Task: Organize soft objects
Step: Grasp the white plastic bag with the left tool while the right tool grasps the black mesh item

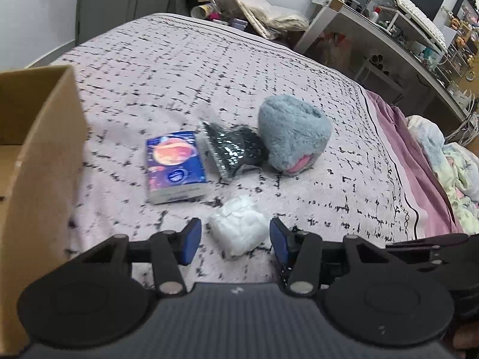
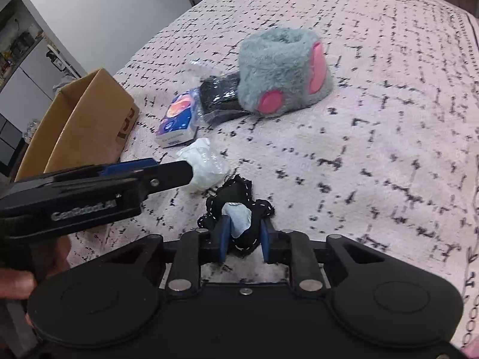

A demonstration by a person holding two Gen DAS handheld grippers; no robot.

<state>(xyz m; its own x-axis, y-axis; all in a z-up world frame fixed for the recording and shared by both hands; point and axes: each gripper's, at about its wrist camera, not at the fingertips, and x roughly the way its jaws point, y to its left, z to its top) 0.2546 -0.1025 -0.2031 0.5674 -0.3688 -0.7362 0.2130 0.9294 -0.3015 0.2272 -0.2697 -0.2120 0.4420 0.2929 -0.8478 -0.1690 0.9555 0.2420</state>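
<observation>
Right gripper (image 2: pixel 242 240) clamps a black stitched cloth (image 2: pixel 239 203); left gripper (image 1: pixel 235 240) straddles a white bag (image 1: pixel 239 227), pads seemingly touching it.

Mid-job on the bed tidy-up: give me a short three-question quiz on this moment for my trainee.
1. True or false: the right tongs are shut on the black stitched cloth.
2. What lies between the pads of the left tongs? A) white plastic bag B) tissue pack C) fluffy blue slipper
3. Which object lies between the tissue pack and the fluffy blue slipper?

Key
1. True.
2. A; whether the pads press it is unclear.
3. The black item in clear wrap.
</observation>
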